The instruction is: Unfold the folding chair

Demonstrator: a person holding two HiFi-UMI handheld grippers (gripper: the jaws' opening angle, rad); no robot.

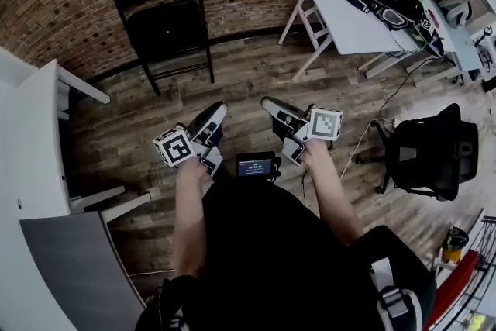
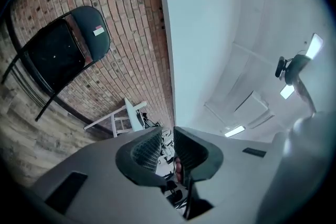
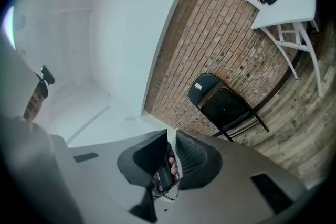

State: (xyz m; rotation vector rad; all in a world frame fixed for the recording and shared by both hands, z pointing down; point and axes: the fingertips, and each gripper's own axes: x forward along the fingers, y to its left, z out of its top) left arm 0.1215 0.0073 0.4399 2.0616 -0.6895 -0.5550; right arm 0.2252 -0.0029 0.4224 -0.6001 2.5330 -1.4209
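The black folding chair (image 1: 167, 19) leans folded against the brick wall at the back left of the head view. It also shows in the left gripper view as the chair (image 2: 58, 55) and in the right gripper view as the chair (image 3: 223, 105). Both grippers hang in the air in front of the person's body, well short of the chair and pointing toward it. My left gripper (image 1: 213, 116) (image 2: 168, 134) has its jaws nearly together with nothing between them. My right gripper (image 1: 271, 106) (image 3: 171, 136) is shut and empty too.
A white trestle table (image 1: 341, 27) stands at the back right with a black bag (image 1: 387, 0) on it. A black office chair (image 1: 430, 155) sits on the right. A white table (image 1: 35, 143) and a grey panel (image 1: 77, 267) line the left. Wooden floor lies between me and the chair.
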